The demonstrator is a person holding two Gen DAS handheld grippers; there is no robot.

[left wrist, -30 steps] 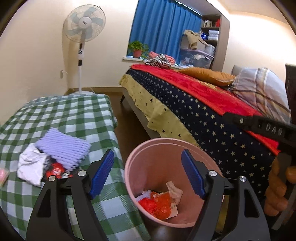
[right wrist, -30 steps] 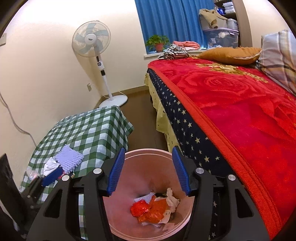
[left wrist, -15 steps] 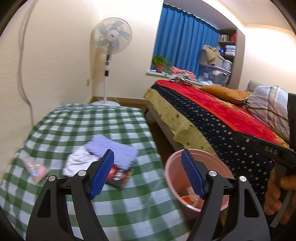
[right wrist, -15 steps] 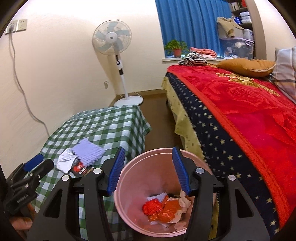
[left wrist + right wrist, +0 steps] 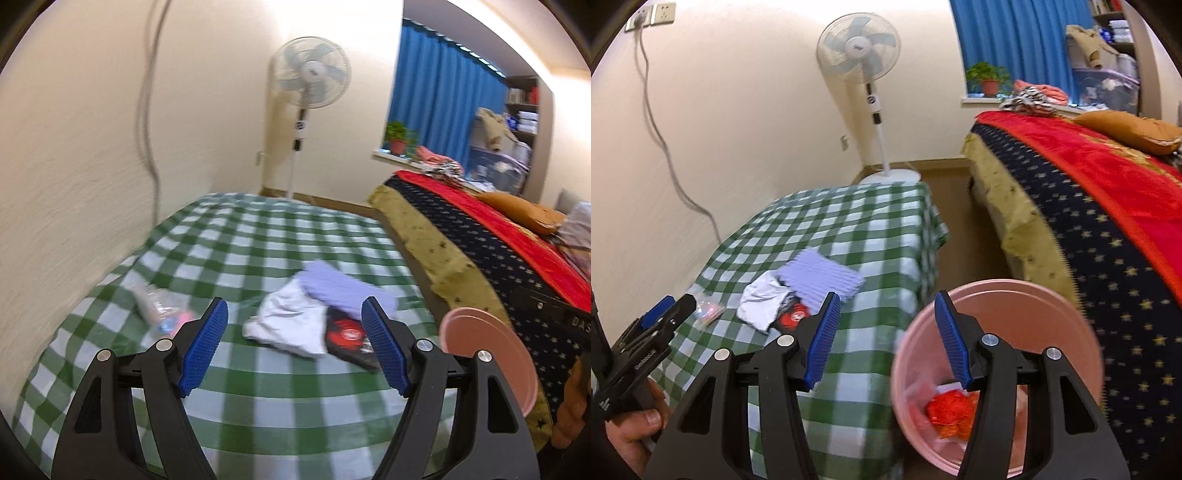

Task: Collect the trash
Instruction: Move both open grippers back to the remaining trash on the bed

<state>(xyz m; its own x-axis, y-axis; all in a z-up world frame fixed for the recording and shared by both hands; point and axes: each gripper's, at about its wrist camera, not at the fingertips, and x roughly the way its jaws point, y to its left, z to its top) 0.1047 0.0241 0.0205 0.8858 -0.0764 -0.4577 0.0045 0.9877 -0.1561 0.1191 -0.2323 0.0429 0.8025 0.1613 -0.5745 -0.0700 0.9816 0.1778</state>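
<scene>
My left gripper [image 5: 295, 347] is open and empty above the green checked table [image 5: 258, 243], facing a pile of trash: a white crumpled paper [image 5: 284, 325], a lilac ridged foam pad [image 5: 343, 288], a red and black wrapper [image 5: 351, 338] and a clear plastic wrapper [image 5: 159, 310]. My right gripper [image 5: 886, 339] is open and empty, over the near rim of the pink bin [image 5: 1015, 306], which holds orange-red trash [image 5: 953, 410]. The pile also shows in the right wrist view: paper [image 5: 762, 299], foam pad [image 5: 820, 275]. The bin's rim [image 5: 491, 350] shows at the left view's right.
A bed with a red and starred navy cover [image 5: 1108, 221] stands right of the bin. A white standing fan [image 5: 868, 74] is by the back wall. A cable [image 5: 665, 147] hangs on the left wall. The floor gap [image 5: 960, 229] lies between table and bed.
My left gripper has swung left from over the bin to over the table, now facing the trash pile. My right gripper has shifted left; the bin sits further right in its view.
</scene>
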